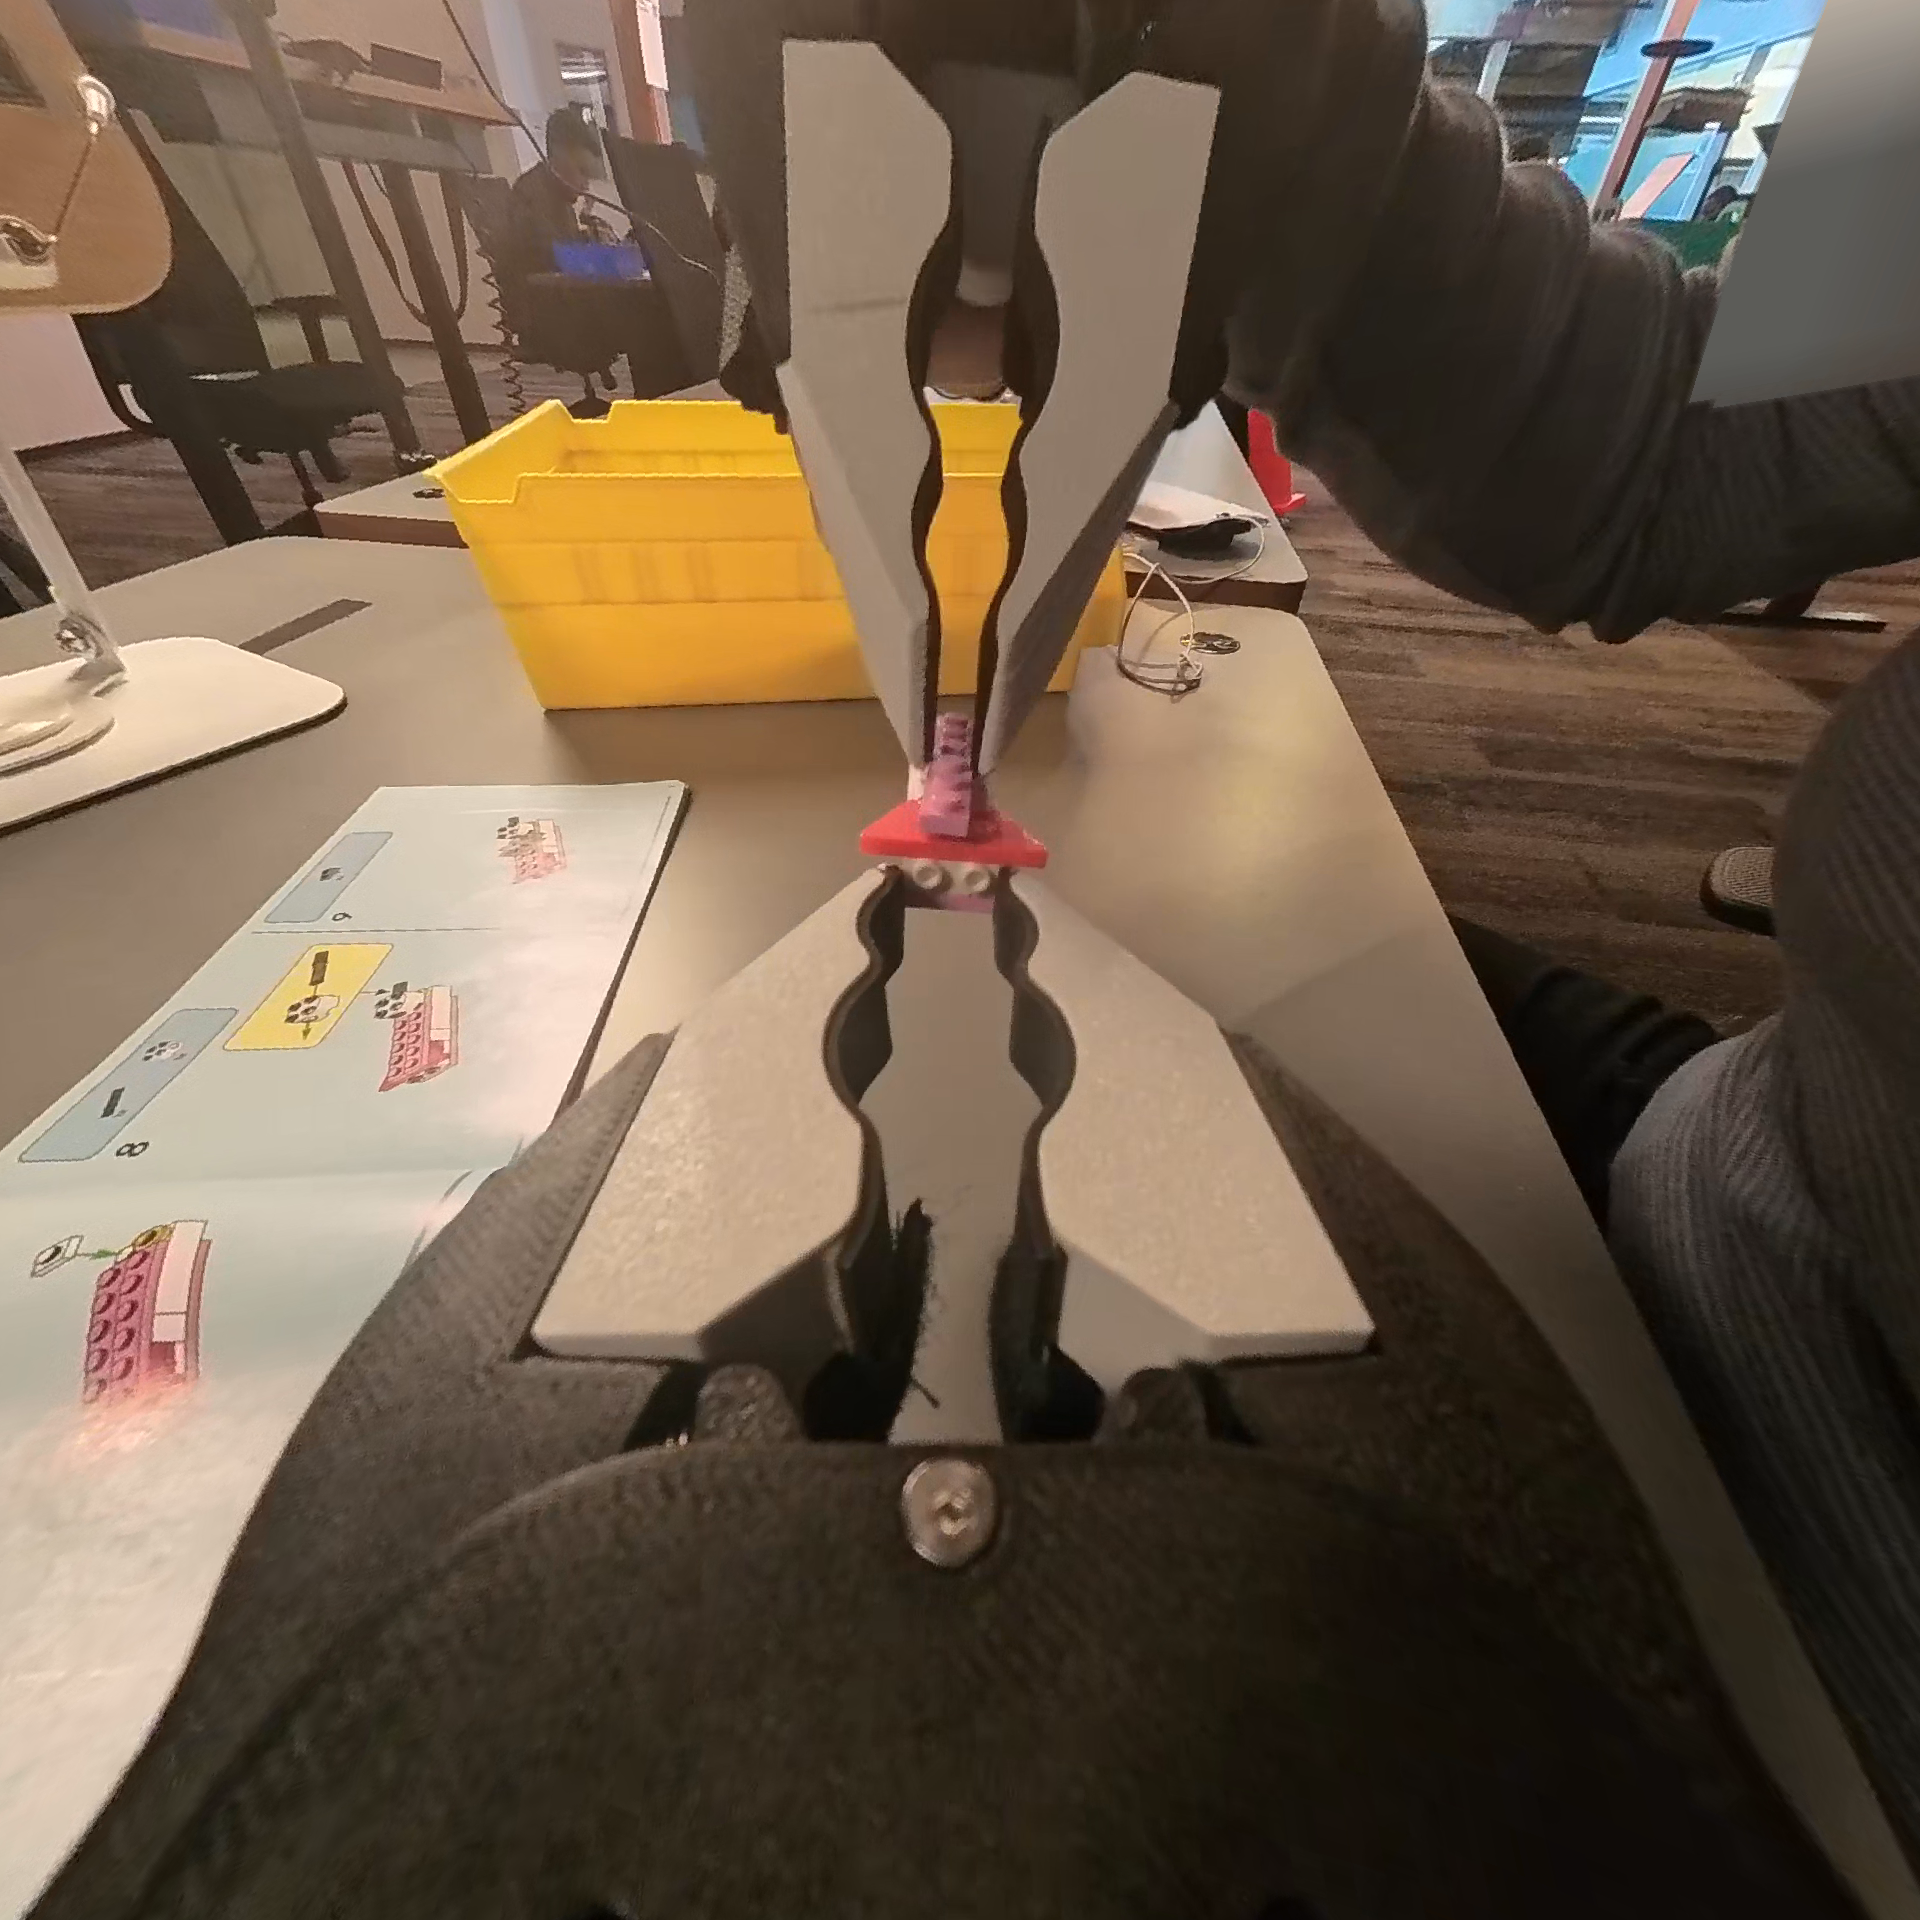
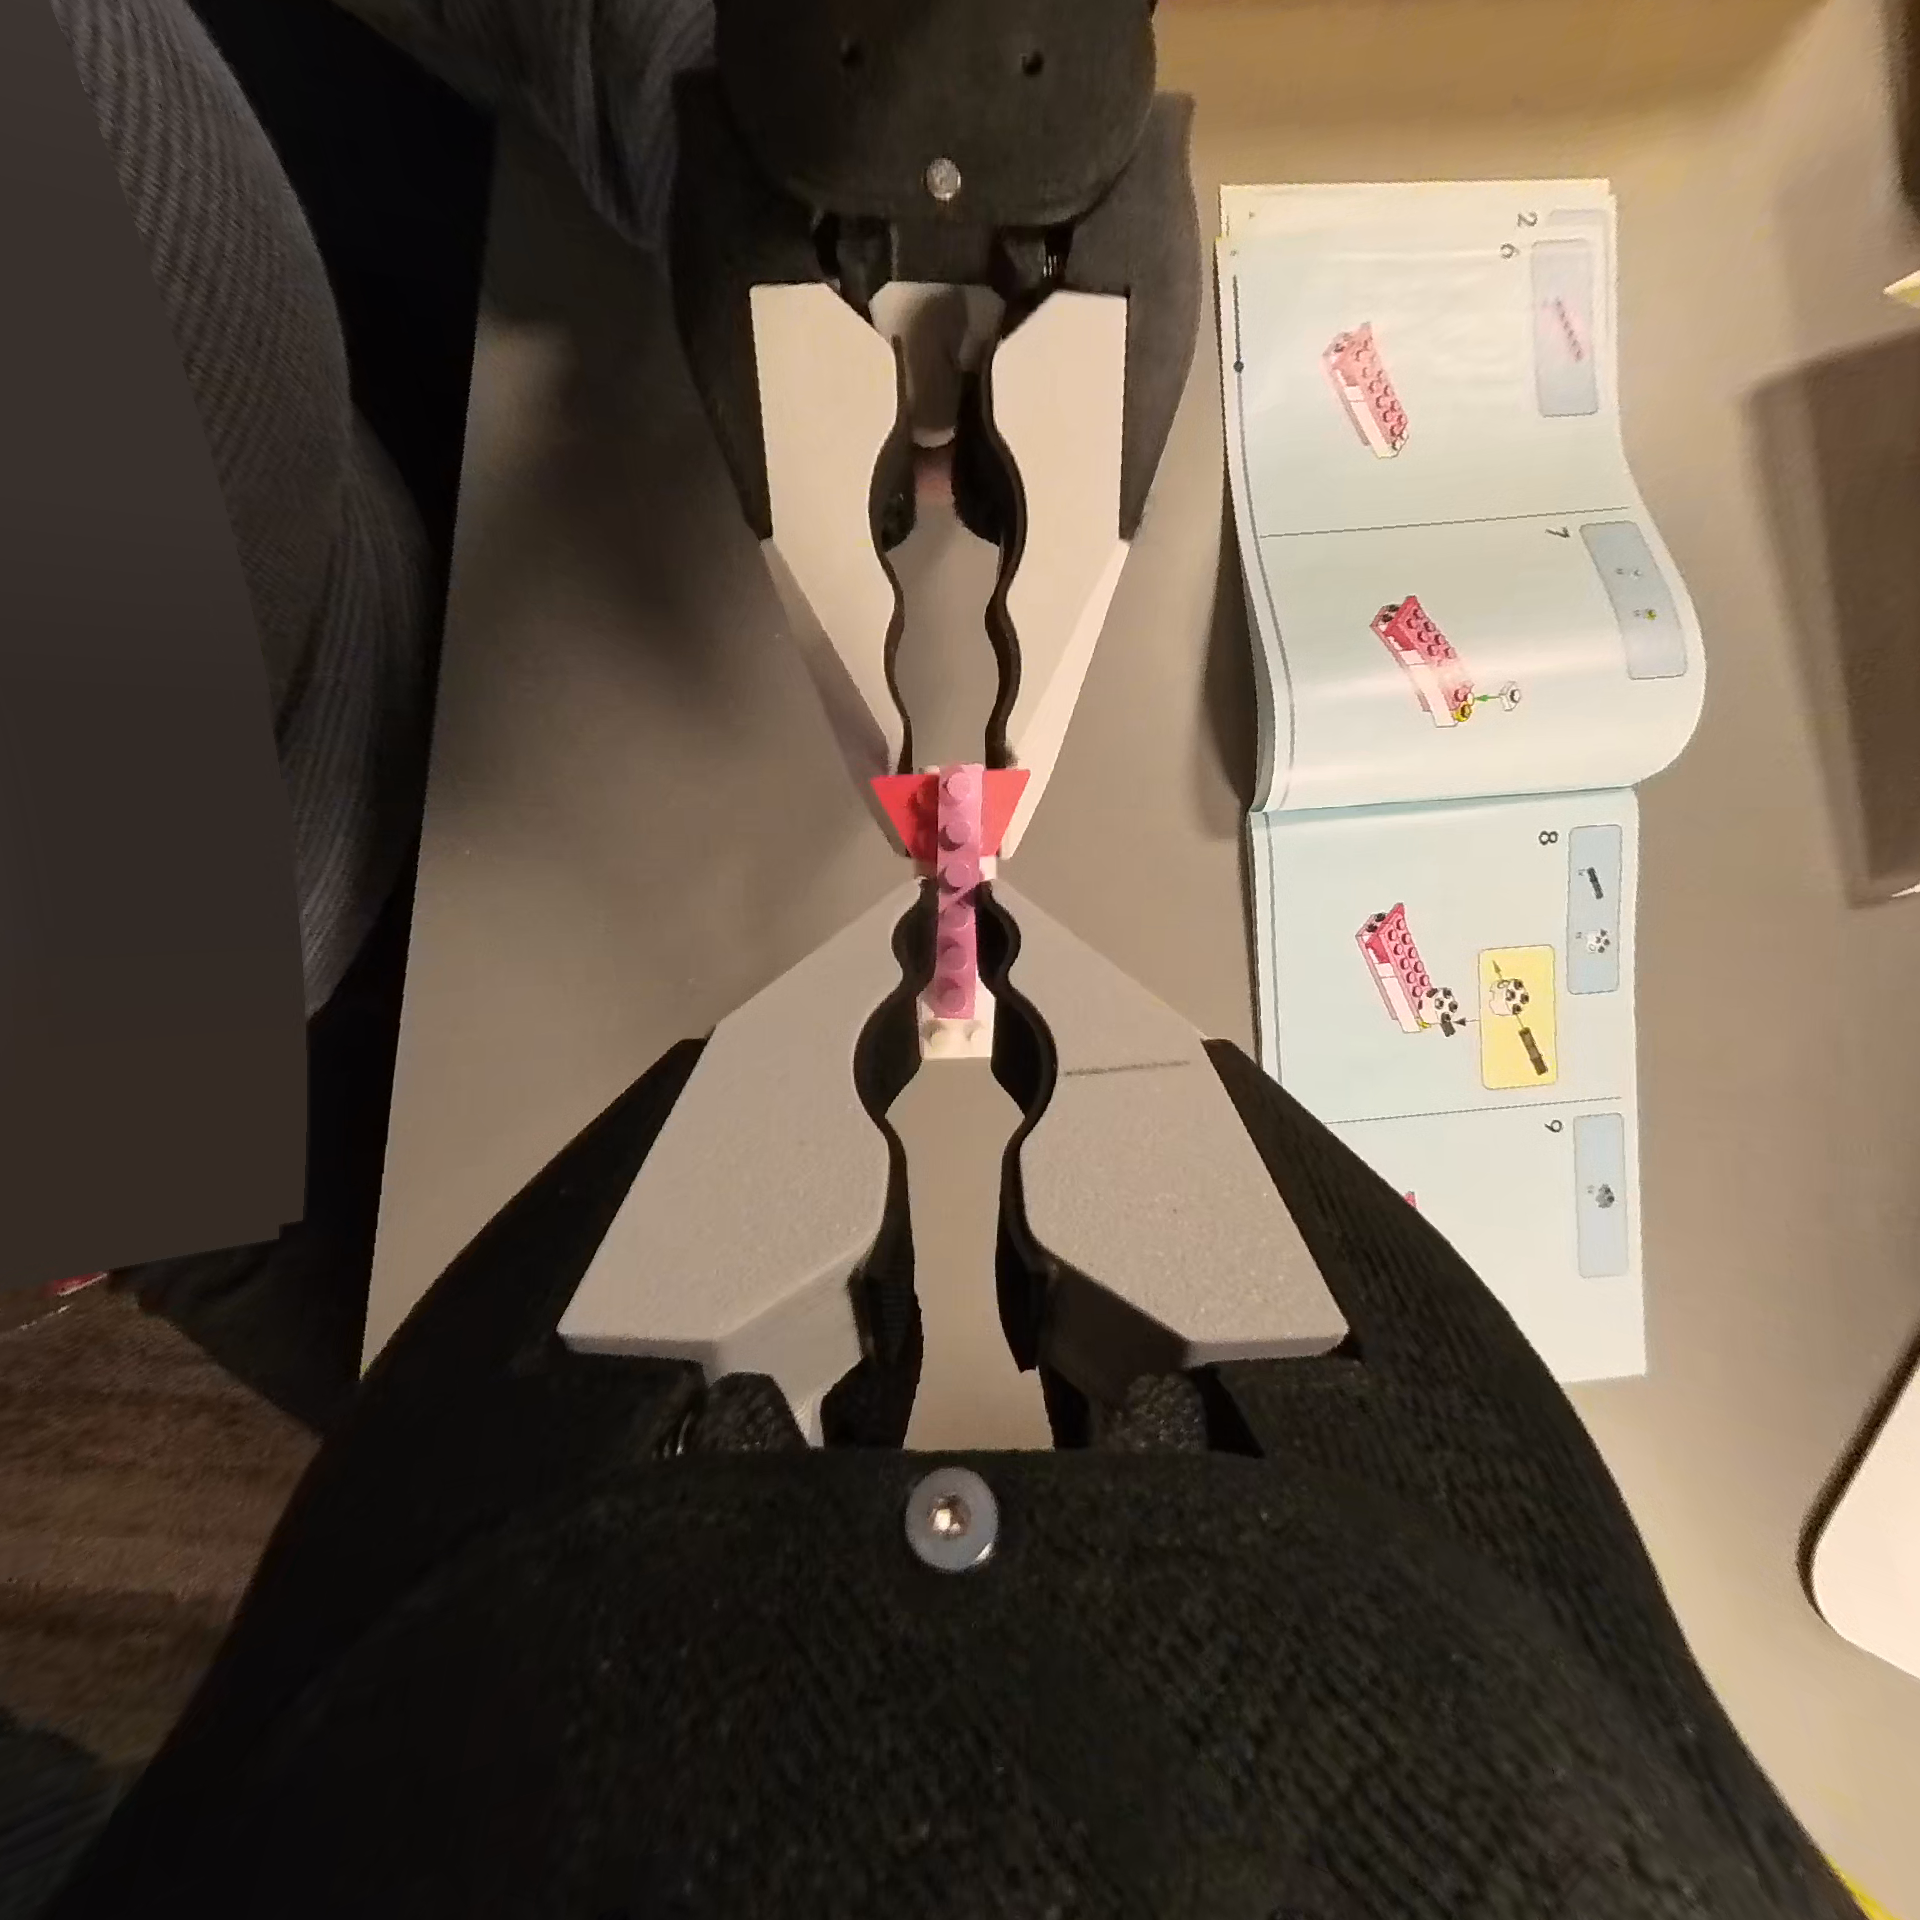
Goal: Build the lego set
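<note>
We hold one small brick model [image 1: 951, 821] between both tools above the table [image 1: 1195, 831], right of the booklet [image 1: 343, 987]. Our left gripper [image 1: 948, 891] clamps its white end; our right gripper [image 2: 954, 894] pinches the pink strip.

A grey worktop [image 1: 1226, 831] with a rounded corner fills the foreground under warm, dim light. Beyond its far edge lies a dark wood-patterned floor [image 1: 1558, 748]. To the left of the worktop's far end stand black office chairs [image 1: 239, 353] and a desk with dark legs [image 1: 343, 156], where a person [image 1: 561, 197] sits at a blue-lit screen [image 1: 603, 258]. Far to the worktop's right, bright windows [image 1: 1621, 94] show blue and daylight tones.
</note>
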`<state>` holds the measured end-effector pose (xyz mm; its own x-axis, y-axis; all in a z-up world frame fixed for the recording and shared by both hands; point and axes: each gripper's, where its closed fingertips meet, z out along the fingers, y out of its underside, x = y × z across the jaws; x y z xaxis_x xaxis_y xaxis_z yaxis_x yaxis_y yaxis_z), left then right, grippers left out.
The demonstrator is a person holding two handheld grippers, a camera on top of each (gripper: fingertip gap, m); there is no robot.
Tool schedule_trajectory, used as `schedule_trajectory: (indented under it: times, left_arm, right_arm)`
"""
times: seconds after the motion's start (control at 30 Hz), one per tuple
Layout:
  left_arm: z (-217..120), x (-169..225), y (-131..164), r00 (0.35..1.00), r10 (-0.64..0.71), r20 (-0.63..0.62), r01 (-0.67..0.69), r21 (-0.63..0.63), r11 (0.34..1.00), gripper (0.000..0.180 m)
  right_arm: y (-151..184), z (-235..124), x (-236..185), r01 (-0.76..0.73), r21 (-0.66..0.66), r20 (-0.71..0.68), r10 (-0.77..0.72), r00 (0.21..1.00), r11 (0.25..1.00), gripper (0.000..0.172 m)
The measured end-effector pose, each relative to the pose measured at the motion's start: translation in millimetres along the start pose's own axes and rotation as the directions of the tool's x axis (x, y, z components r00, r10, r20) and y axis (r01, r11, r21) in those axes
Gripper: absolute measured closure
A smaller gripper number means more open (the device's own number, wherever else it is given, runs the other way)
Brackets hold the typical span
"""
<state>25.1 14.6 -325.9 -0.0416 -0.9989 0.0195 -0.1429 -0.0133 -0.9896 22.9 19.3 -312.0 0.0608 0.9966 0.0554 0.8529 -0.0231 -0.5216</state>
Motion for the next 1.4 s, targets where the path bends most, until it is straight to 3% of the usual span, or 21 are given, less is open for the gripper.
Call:
schedule_trajectory:
  times: [0.87,0.97,1.07,1.13,1.27,1.4]
  left_arm:
    - [1,5,0,1.000,0.017,-0.025,-0.017,-0.001,1.000,0.164]
    - [0,3,-1,1.000,0.006,-0.019,-0.006,0.005,1.000,0.164]
    - [-1,0,-1,1.000,-0.004,-0.007,0.004,0.008,1.000,0.165]
    - [-2,-1,-2,1.000,-0.004,-0.002,0.004,0.013,1.000,0.165]
    - [-2,-7,2,0.999,-0.003,0.032,0.004,-0.017,1.000,0.164]
    - [-14,-32,-2,0.986,-0.012,0.164,0.014,-0.007,1.000,0.164]
  right_arm:
    - [1,0,-2,0.019,0.010,0.002,-0.019,1.000,1.000,0.166]
    - [2,-1,-2,0.016,0.008,-0.005,-0.016,1.000,1.000,0.154]
    - [-2,-10,-2,0.005,0.063,-0.043,-0.003,0.999,0.998,0.130]
    - [-7,-15,-10,0.015,0.131,-0.044,-0.010,0.999,0.991,0.131]
    - [6,-14,-11,0.019,0.130,-0.121,-0.003,0.993,0.991,0.131]
    - [22,-20,11,-0.080,0.207,-0.245,0.131,0.961,0.975,0.136]
